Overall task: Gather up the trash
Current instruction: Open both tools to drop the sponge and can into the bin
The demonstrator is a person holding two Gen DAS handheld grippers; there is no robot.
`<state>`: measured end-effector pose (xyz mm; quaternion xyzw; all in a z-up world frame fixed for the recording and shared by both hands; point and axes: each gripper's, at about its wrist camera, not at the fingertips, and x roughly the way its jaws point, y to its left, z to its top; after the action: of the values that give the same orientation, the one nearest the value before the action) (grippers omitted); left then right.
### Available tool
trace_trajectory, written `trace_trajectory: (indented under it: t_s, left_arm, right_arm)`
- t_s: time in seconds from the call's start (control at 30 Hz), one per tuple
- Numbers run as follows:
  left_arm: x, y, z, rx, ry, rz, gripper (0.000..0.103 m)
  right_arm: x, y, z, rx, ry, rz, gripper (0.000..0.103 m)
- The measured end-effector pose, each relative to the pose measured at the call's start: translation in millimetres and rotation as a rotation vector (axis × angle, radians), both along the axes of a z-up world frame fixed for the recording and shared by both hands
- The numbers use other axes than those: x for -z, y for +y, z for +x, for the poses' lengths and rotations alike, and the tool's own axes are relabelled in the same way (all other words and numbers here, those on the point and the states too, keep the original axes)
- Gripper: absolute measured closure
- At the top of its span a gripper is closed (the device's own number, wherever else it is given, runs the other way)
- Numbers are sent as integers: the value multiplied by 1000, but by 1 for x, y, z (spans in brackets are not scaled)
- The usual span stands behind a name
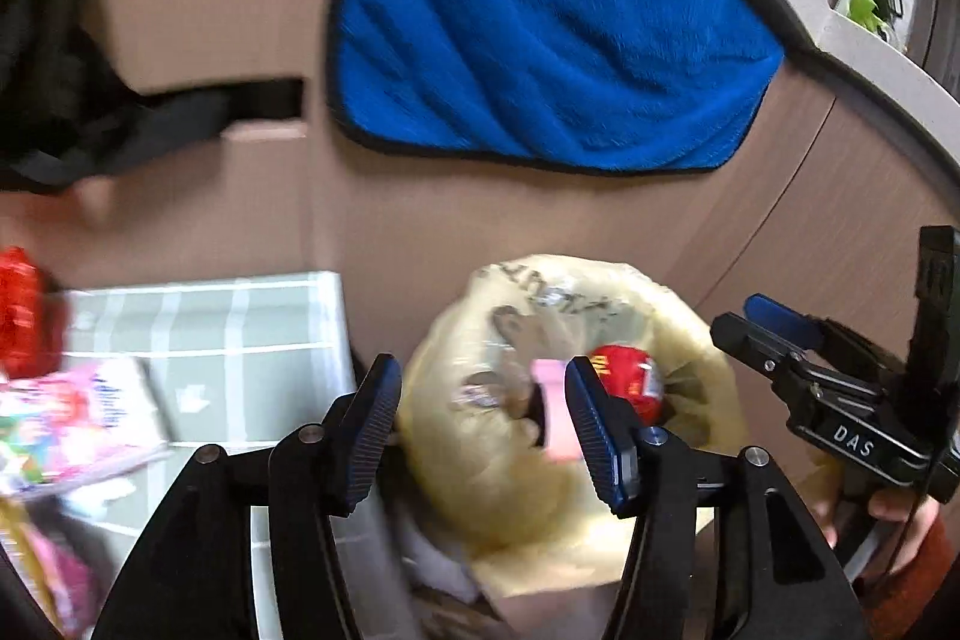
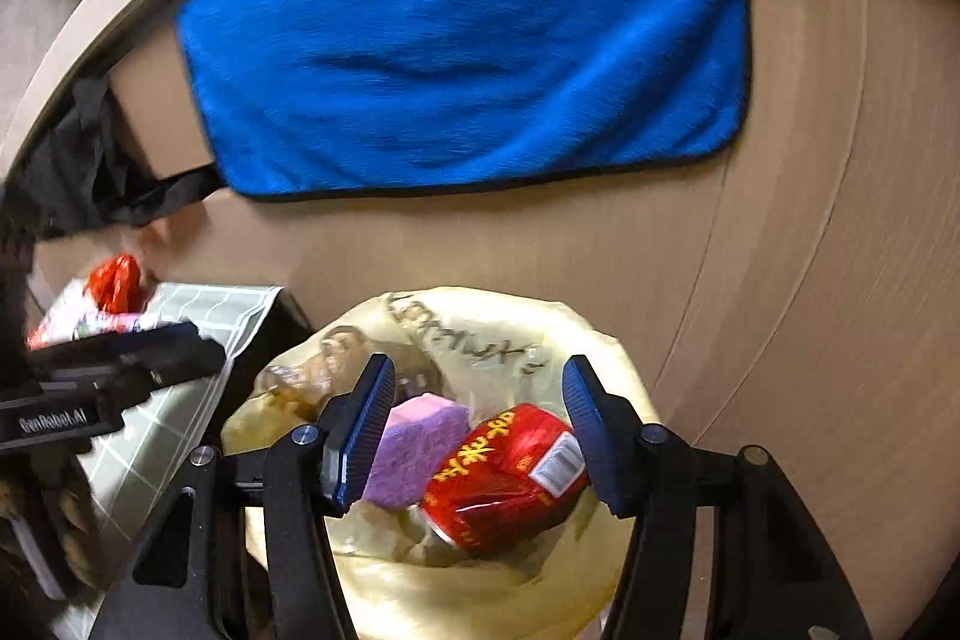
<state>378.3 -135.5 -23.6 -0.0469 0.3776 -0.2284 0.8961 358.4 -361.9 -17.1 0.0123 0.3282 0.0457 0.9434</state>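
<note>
A yellowish plastic trash bag (image 2: 480, 580) stands open below both grippers; it also shows in the left wrist view (image 1: 480, 490). Inside it lie a crushed red can (image 2: 504, 472) and a purple sponge-like block (image 2: 414, 448). In the left wrist view the red can (image 1: 624, 370) and a pink piece (image 1: 555, 412) show in the bag's mouth. My left gripper (image 1: 483, 430) is open and empty above the bag. My right gripper (image 2: 480, 430) is open and empty over the bag's mouth. The right gripper also shows in the left wrist view (image 1: 774, 334), beside the bag.
A blue towel (image 2: 468, 52) hangs on the beige cabinet front (image 2: 780, 280) behind the bag. A white-lined bin (image 1: 240, 334) stands left of the bag with colourful wrappers (image 1: 72, 418) and a red wrapper (image 2: 114, 283). A black strap (image 1: 150, 124) hangs at upper left.
</note>
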Motion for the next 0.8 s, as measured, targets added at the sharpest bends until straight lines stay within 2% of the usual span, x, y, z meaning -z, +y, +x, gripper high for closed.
trace_trajectory:
  t_s: [0.13, 0.3, 0.57, 0.8]
  left_arm:
    - [-23, 39, -22, -69, -83, 13, 45]
    - [-46, 106, -48, -157, -140, 26, 45]
    - [-51, 214, -91, -285, -188, 67, 45]
    - [-45, 307, -130, -413, -222, 64, 45]
  right_arm:
    - [-19, 38, -21, -34, -64, -64, 48]
    - [-49, 81, -44, -88, -128, -61, 48]
    - [-85, 167, -64, -193, -190, -50, 48]
    - [-91, 245, -78, -287, -209, -11, 48]
